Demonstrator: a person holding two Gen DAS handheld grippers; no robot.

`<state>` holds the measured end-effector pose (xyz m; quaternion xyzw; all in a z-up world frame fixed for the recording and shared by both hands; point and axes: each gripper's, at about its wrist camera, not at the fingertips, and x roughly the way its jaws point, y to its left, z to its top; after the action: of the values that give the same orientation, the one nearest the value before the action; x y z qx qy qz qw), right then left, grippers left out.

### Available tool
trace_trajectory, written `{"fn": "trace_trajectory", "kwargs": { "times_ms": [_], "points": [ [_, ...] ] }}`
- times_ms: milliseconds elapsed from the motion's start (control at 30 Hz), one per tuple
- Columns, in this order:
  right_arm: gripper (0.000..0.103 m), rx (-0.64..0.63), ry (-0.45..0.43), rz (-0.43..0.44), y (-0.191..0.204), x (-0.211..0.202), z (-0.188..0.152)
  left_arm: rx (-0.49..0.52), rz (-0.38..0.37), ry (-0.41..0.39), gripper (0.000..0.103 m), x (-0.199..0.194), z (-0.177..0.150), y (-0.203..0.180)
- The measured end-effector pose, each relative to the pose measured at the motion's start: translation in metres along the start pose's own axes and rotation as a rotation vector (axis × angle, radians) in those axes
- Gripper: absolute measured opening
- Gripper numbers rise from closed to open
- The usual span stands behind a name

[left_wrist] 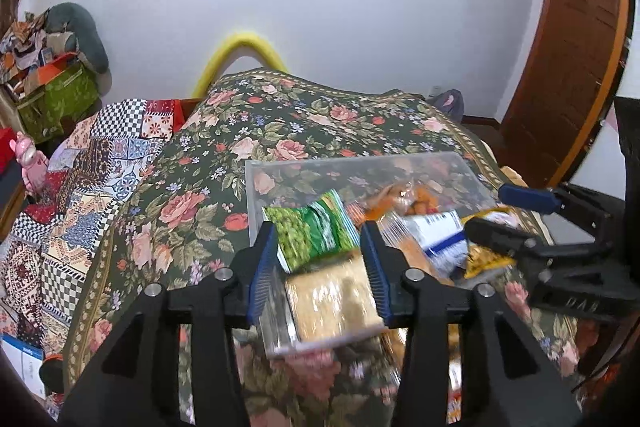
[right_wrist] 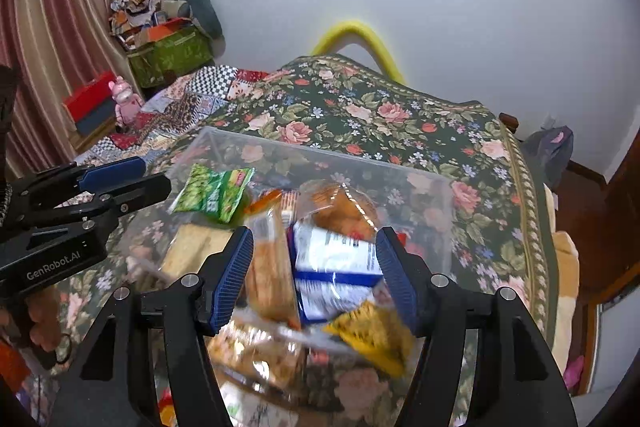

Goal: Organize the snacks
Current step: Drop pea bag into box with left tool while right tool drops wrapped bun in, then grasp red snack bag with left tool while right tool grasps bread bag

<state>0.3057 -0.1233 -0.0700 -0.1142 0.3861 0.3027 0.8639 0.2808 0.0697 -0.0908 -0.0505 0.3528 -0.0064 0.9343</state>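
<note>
Sorting snacks into the clear plastic bin (left_wrist: 460, 167), sitting on the floral bedspread (left_wrist: 300, 123) of the bed. Dropping-off step by the look of it: both grippers hovering over the bin, neither pinching anything.

Lying inside at the left: green pea packet (right_wrist: 214, 193), flat and crinkled. Resting near it, a pale cracker pack (left_wrist: 334, 301), blurred, between the blue pads of the left gripper (left_wrist: 320, 267) in the left wrist view but not pressed by them; jaws spread partway. Crowding the middle: orange biscuit sleeve (right_wrist: 272, 267), blue-and-white packet (right_wrist: 336, 267), clear bag of orange-brown pieces (right_wrist: 344, 207) behind, yellow packet (right_wrist: 372, 335) at the near edge. Overlapping, tilted, shiny wrappers all, probably slippery and easily crushed.

Hanging over that middle pile: right gripper (right_wrist: 316, 275), jaws spread, pads clear of the blue-and-white packet on either side. Gripping the left tool at the edge of the right view: a person's hand (right_wrist: 40, 319).

Calling next, most likely, for lifting clear without snagging a wrapper, or closing squarely on one packet to straighten it. Risking a snag on overlapping film.
</note>
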Motion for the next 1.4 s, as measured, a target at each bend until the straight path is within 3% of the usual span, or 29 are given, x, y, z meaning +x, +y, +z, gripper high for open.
{"fn": "trace_trajectory", "kwargs": {
  "times_ms": [333, 500, 700, 833, 1133, 1400],
  "points": [
    [0.061, 0.002, -0.018, -0.001, 0.001, -0.051, -0.047, 0.046, -0.063, 0.050, 0.063, -0.048, -0.039, -0.026],
    [0.066, 0.022, 0.014, -0.019, -0.003, -0.060, -0.083, 0.071, -0.109, 0.078, 0.070, -0.061, -0.061, -0.050],
    [0.066, 0.077, 0.085, -0.008, -0.006, -0.055, -0.120, 0.087, -0.119, 0.105, 0.071, -0.069, -0.079, -0.064],
    [0.066, 0.120, 0.094, 0.050, 0.004, -0.051, -0.129, 0.078, -0.123, 0.109, 0.071, -0.078, -0.086, -0.064],
    [0.066, 0.008, 0.108, 0.099, 0.056, -0.046, -0.138, 0.072, -0.097, 0.146, 0.073, -0.083, -0.106, -0.047],
    [0.066, 0.006, 0.185, 0.090, 0.058, -0.035, -0.163, 0.075, -0.114, 0.215, 0.077, -0.068, -0.135, -0.042]
  ]
}}
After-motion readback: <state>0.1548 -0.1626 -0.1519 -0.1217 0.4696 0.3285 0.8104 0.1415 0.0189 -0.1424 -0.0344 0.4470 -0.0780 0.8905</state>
